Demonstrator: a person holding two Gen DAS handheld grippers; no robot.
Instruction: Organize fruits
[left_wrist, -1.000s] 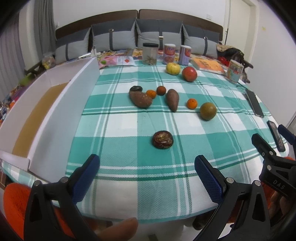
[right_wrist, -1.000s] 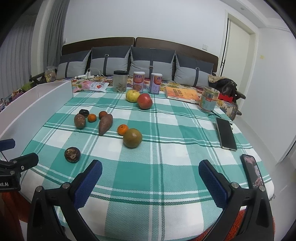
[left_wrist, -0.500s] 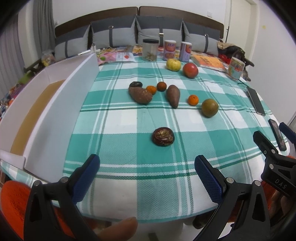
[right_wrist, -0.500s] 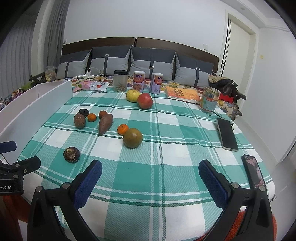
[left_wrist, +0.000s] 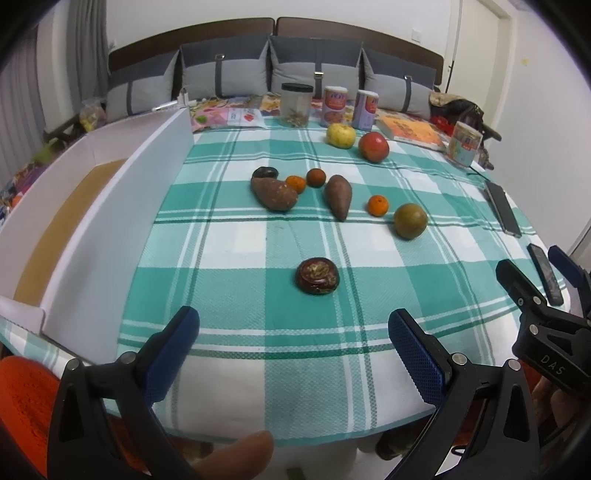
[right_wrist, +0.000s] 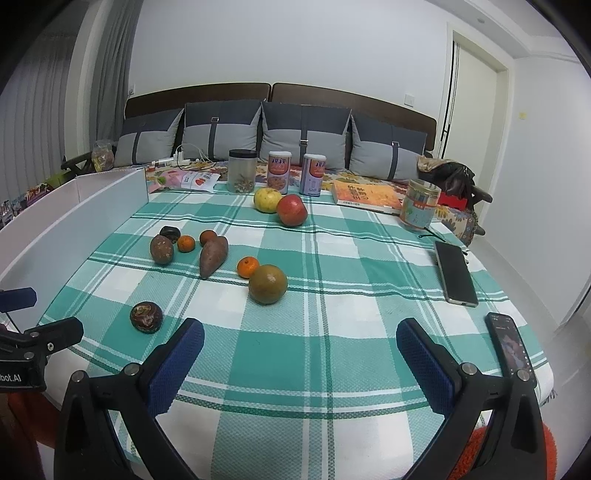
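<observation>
Both grippers wait at the near edge of the desk, which is covered with a green and white checked cloth (left_wrist: 229, 288): the left gripper (left_wrist: 293, 347) and the right gripper (right_wrist: 300, 352) each have their blue pads wide apart and hold nothing. The fruits lie spread on the cloth. A dark brown wrinkled round fruit (left_wrist: 317, 276) is alone, nearest to the near edge; two brown sweet potatoes (left_wrist: 338, 196), three small orange mandarins (left_wrist: 378, 205) and a greenish brown round fruit (left_wrist: 410, 220) lie around the middle; a yellow apple (left_wrist: 340, 135) and a red apple (left_wrist: 373, 146) are close to the far edge. I think the wrinkled fruit is light and a little soft, so it should be taken gently across its widest part. The white open cardboard box (left_wrist: 88, 221) stands along the left edge; its near end is cut off. A small dark object (left_wrist: 265, 172) behind one sweet potato I cannot identify.
</observation>
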